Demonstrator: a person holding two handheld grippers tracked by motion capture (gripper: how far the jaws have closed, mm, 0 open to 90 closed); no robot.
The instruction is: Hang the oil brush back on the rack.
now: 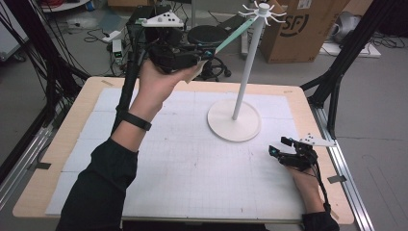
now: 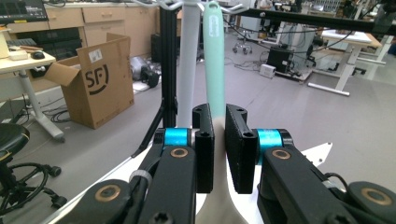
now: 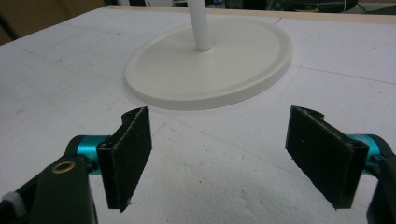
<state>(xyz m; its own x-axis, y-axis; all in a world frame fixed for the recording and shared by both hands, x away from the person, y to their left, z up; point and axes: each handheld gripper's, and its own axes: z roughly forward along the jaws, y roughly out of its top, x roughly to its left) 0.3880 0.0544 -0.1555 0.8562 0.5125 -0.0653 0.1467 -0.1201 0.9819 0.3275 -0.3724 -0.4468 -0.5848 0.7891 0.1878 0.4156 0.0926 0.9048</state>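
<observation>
High view: left gripper (image 1: 208, 54) raised, jaws clamped on spatula (image 1: 234, 35) near head; handle tip at rack (image 1: 262, 10) hooks. Spatula looks light, stiff, smooth, probably slippery. Right gripper (image 1: 280, 146) rests on mat (image 1: 192, 168), jaws apart.

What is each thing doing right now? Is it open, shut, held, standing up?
Left gripper: shut on the spatula, raised high.
Spatula: held, its mint handle tip up by the hooks.
Hook stand: upright on the table.
Right gripper: open, holding nothing, low over the table.
</observation>
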